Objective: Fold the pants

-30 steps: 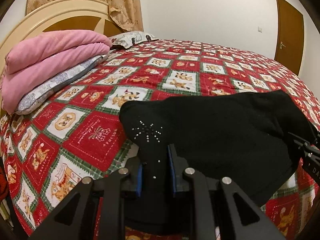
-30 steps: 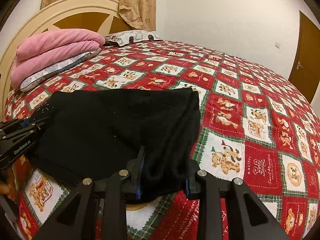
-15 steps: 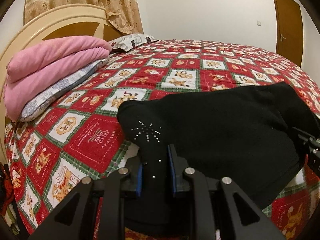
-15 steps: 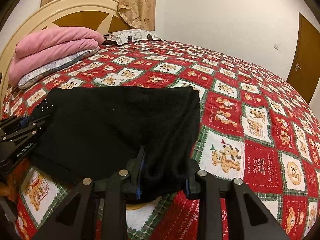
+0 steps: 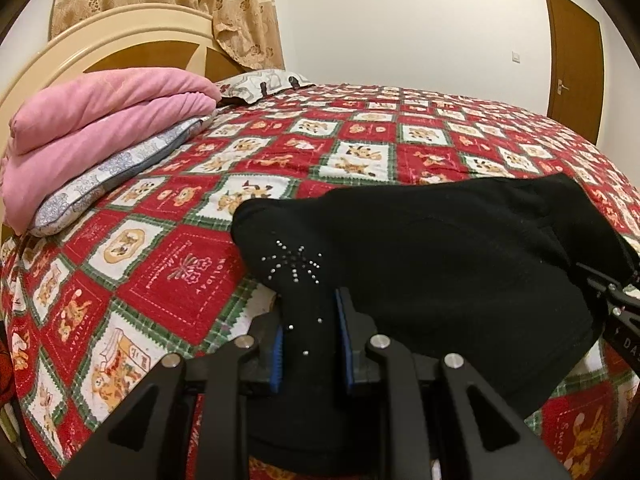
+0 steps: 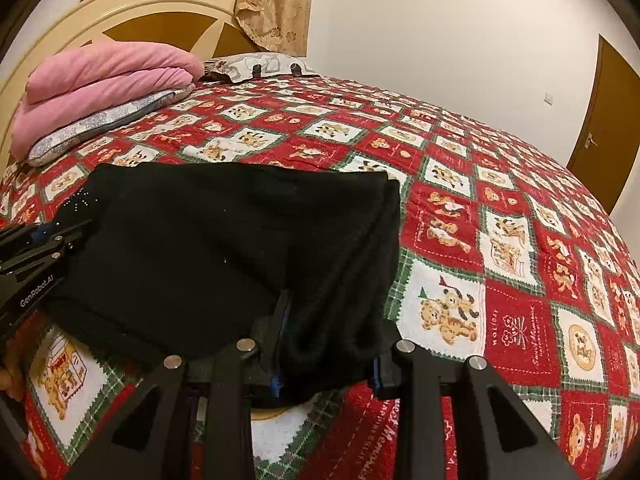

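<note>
Across the frame spreads the red checkered bedspread (image 6: 500, 240); at centre lie the folded black pants (image 6: 240, 240). Lower centre, the left gripper (image 5: 310, 336) pinches their rhinestone corner, and the right gripper (image 6: 332, 344) clamps bunched fabric.

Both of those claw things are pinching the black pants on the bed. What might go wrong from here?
The right gripper holds a thick, bunched wad of the black pants, so some layers may slip out and leave the fold uneven. The left gripper pinches only a narrow strip near the rhinestone pattern, which might pull free. Dragging could also rumple the quilt.
</note>
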`<state>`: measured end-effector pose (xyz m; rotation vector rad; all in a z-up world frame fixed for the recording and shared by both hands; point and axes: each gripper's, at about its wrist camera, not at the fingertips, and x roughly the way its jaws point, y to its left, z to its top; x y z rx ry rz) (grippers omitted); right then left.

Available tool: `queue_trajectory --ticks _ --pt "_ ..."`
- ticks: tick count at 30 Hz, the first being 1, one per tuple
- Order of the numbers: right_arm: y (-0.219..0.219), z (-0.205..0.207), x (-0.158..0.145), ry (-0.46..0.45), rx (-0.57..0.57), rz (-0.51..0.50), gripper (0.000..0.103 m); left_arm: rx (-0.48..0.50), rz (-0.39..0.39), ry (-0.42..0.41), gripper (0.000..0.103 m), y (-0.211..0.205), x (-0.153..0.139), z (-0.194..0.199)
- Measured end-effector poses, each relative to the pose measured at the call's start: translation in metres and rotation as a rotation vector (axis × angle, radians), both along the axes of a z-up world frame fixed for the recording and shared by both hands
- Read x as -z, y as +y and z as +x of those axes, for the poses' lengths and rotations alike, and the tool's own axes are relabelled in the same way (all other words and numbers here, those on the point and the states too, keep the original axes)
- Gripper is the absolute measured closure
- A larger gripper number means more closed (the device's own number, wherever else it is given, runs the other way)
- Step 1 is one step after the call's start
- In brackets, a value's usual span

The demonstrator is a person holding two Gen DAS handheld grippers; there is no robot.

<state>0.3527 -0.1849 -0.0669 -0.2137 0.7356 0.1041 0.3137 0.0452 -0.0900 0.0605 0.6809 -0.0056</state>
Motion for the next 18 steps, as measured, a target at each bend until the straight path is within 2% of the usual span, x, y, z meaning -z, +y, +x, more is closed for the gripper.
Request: queue_trajectory --ticks 7,14,18 --pt "-0.003 0.002 0.002 0.015 0.000 0.020 0.070 -0.001 0.000 0.000 0.080 -0.001 0.000 0.000" --pt "-0.026 0.009 0.006 0.073 -0.002 0.190 0.066 -0.001 -0.007 0.001 0.079 0.000 0.001 -0.001" --pt "-0.022 0.007 0.006 0.064 0.008 0.165 0.061 -0.001 -0.010 0.004 0.076 -0.001 0.001 0.001"
